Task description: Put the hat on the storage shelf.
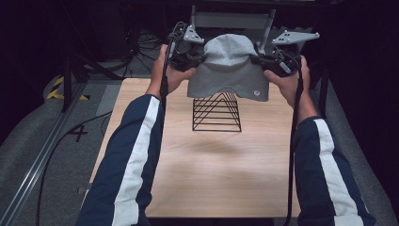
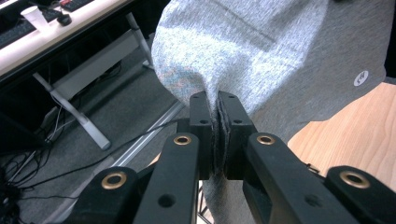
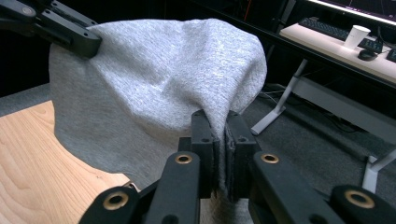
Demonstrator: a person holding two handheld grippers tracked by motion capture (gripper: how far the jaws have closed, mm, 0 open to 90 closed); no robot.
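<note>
A grey knitted cap (image 1: 229, 66) hangs in the air above the far part of the wooden table (image 1: 207, 169), stretched between my two grippers. My left gripper (image 1: 194, 59) is shut on the cap's left edge, and the left gripper view shows the grey cloth (image 2: 261, 51) pinched between the black jaws of that gripper (image 2: 218, 105). My right gripper (image 1: 261, 60) is shut on the cap's right edge, with the fabric (image 3: 154, 79) squeezed in its jaws (image 3: 218, 122). A small white round label (image 1: 256, 92) sits near the cap's lower right corner. A black wire stand (image 1: 216, 112) sits on the table just below the cap.
Beyond the table's far edge stand a grey metal frame (image 1: 230, 20) and dark floor with cables (image 1: 141, 44). A desk with a white paper cup (image 3: 357, 36) and keyboard lies farther off. A metal rail (image 1: 42, 155) runs along the floor at left.
</note>
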